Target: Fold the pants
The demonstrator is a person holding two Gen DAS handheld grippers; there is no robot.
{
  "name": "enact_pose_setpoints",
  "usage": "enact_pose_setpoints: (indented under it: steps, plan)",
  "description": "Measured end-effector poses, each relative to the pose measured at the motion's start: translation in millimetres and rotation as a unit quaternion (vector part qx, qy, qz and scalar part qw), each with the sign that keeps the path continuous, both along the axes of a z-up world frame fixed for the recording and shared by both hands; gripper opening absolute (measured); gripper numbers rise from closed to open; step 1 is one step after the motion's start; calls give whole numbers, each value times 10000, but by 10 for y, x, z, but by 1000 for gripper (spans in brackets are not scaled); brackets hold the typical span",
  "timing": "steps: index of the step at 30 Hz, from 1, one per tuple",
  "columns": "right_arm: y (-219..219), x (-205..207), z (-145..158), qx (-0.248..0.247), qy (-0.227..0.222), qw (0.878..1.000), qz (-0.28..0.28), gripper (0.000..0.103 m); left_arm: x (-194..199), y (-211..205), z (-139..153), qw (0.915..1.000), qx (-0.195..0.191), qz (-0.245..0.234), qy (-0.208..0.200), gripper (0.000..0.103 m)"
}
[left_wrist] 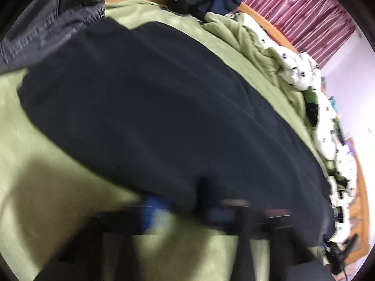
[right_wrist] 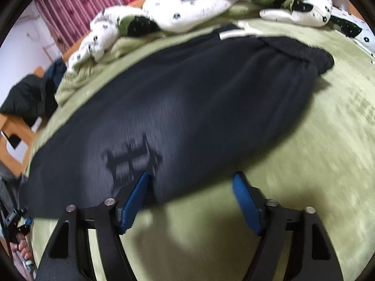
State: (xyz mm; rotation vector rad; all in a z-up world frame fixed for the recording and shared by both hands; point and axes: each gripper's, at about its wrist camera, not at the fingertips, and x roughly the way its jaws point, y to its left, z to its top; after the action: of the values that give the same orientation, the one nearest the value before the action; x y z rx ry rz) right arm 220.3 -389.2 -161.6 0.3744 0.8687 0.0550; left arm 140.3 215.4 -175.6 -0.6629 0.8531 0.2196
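My right gripper (right_wrist: 191, 187) gapes wide at the black sweatpants' (right_wrist: 178, 98) near edge, ready to pinch; my blurred left gripper's (left_wrist: 199, 210) spread I cannot tell.

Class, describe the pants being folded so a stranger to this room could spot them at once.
Start at the green blanket covering the bed. The pants lie flat across its middle, in front of the white patterned quilt. They are dark navy, with a ribbed waistband.
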Motion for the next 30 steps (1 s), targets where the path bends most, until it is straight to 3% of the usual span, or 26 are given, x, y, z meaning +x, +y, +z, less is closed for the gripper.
enact_pose_setpoints:
  steps: [2,5,12,16,22,24,25,26,27,29,30]
  plan:
    - [26,49,183,29,-267,9996,133,15,-14,13,179,9994,65,-137,-296,8]
    - [101,122,534,-23,-761,9964,364,13,95,-60,570,9948,712,-406,-596,8]
    - [222,764,1080,-217,-1237,9898,668,13,816,3,1022,9859,1306,-401,-962,8]
    - [382,1408,1101,-609,-1247,9882,656,13,1462,-24,936,9842,1528,-277,-854,8]
    - [576,2190,637,-1025,-633,9919,411,14,2164,-116,460,9854,1684,-121,-232,8]
    - [605,2312,526,-1170,-488,9916,257,22,2264,-129,405,9850,1714,-171,-77,26]
    - [606,2351,480,-1114,-335,9928,273,30,2268,-139,416,9855,1675,-248,-85,30]
    - [591,2337,479,-1039,-232,9938,307,42,2226,-156,455,9865,1600,-319,-127,40]
    - [572,2304,506,-940,-188,9949,320,43,2139,-179,497,9868,1569,-366,-156,53]
    - [527,2065,636,-764,-352,9958,372,47,1859,-249,620,9847,1625,-527,-353,70]
    - [507,1924,698,-762,-428,9954,404,57,1756,-270,653,9831,1687,-562,-426,75]
